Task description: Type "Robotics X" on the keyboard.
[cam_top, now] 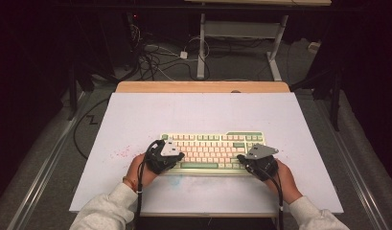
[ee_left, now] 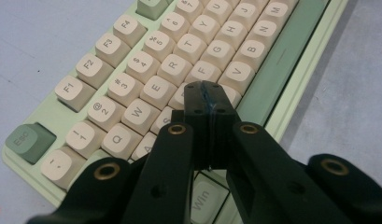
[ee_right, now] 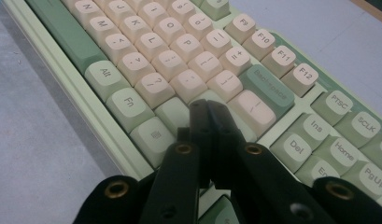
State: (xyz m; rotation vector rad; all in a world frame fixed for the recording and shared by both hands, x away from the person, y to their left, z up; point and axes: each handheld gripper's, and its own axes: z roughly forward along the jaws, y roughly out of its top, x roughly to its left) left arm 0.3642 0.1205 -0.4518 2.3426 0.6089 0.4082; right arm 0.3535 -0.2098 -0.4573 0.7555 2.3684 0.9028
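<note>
A person sits at a pale tabletop (cam_top: 136,124) with a hand-held gripper in each hand, both poised over a cream and green keyboard (cam_top: 210,143) that lies near the front middle of the tabletop, long side toward the person. The left hand-held gripper (ee_left: 208,95) has its jaws pressed together with nothing between them; its tip hangs over the left block of letter keys, about where the D key (ee_left: 179,99) sits, though the jaws hide the spot and contact cannot be told. The right hand-held gripper (ee_right: 208,112) is likewise pressed together and empty, its tip over the right end of the main block, near the Backspace key (ee_right: 267,88) and the keys below it. The work in hand appears to be typing, with the closed jaw tips used like fingertips to press keys. The next move likely calls for a small, straight push down on one chosen key, with the tip centred on that cap so it does not catch a neighbour, then a lift clear before shifting to another key.
</note>
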